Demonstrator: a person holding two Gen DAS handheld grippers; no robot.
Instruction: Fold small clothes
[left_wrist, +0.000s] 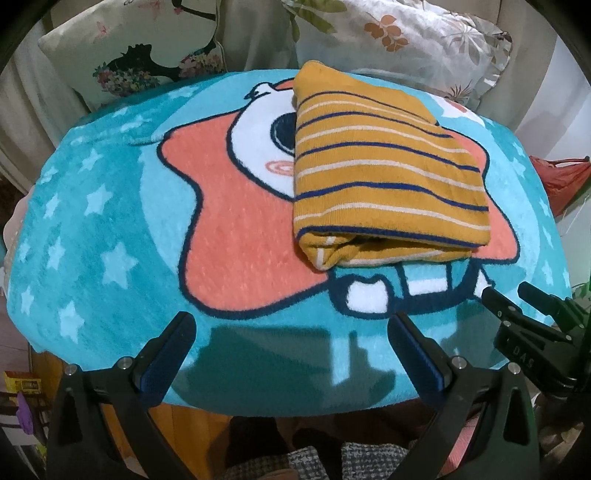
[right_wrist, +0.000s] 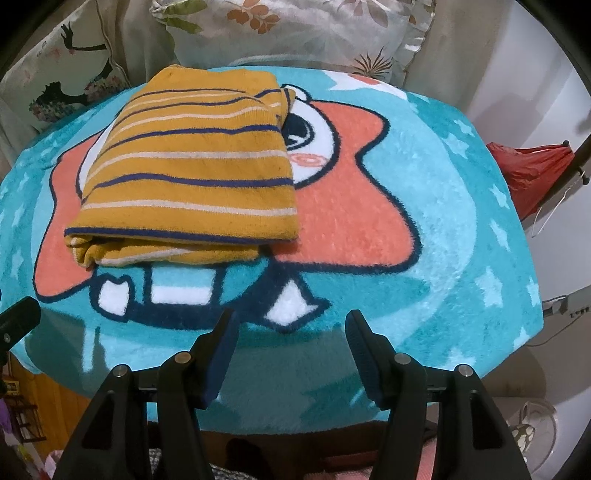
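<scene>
Both grippers hang open over the blue mat, holding nothing.

The left gripper (left_wrist: 291, 325) has its jaws wide apart, and the right gripper (right_wrist: 291, 325) too. The folded striped shirt (left_wrist: 384, 173) lies farther up the star mat (left_wrist: 110, 221), well apart from both.

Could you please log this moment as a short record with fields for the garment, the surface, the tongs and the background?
garment: striped top, yellow with navy and white stripes, folded into a bundle, lying on the mat
surface: teal mat with stars and a cartoon print
left tongs: open, empty, over the mat's near edge
right tongs: open, empty, clear of the top
background: floral pillows
</scene>
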